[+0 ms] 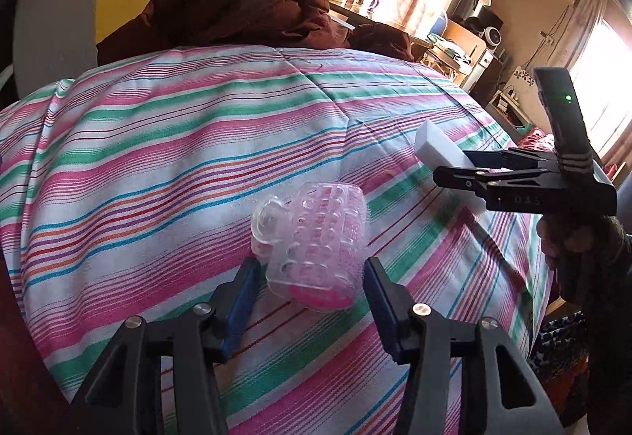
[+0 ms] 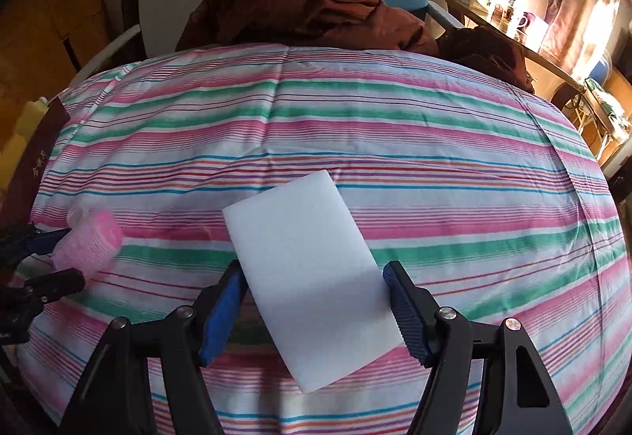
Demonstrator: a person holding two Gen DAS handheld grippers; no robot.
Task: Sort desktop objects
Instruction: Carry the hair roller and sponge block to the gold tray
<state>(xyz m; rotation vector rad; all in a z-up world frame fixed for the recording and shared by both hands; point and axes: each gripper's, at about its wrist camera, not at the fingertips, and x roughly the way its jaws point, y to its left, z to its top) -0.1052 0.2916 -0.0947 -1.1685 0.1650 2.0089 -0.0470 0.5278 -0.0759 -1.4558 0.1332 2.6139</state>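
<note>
Left gripper [image 1: 312, 289]: our jaws stand apart, straddling the pink hair roller [image 1: 312, 241] on the striped cloth [image 1: 158, 166]; light, springy, we'd take its sides.
Right gripper [image 2: 316, 300]: jaws apart around the white sponge block [image 2: 312, 277]; soft, light, we'd grip its long edges.

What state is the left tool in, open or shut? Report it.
Open. In the left wrist view the left tool has its blue pads spread on either side of the pink hair roller, with a gap showing at the right pad.
</note>
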